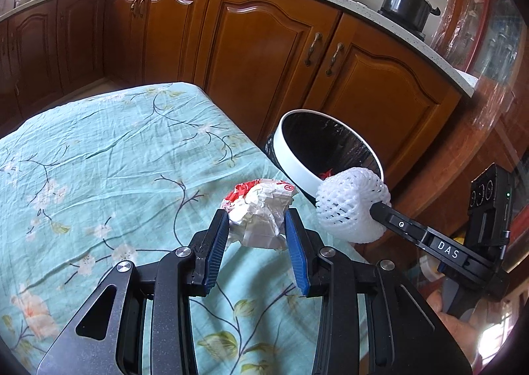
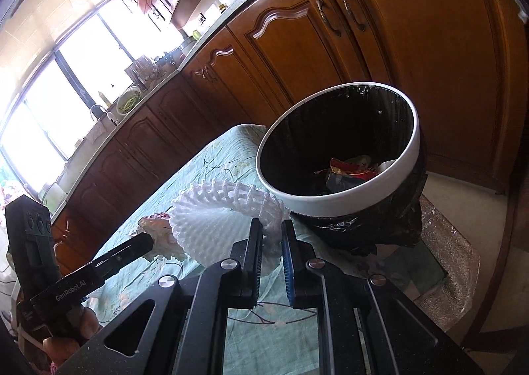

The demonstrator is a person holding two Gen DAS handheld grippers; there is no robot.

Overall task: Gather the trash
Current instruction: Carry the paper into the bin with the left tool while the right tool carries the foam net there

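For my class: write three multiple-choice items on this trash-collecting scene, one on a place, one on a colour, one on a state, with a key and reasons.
1. Where does the white-rimmed round trash bin with the black liner stand?
A. beside the table's edge
B. on the counter
C. under the window

2. What colour is the foam fruit net?
A. green
B. white
C. black

3. What is the left tool doing?
A. hanging empty
B. pressing the tablecloth
C. straddling the crumpled red-and-white wrapper

Key: 1 A, the bin rises past the table edge; 2 B, its mesh is white; 3 C, the wrapper sits between the pads.

"DAS" is printed on the right gripper (image 1: 373,209); "GenRobot.AI" on the left gripper (image 2: 150,241). The crumpled wrapper's (image 1: 261,213) red mark is unreadable.
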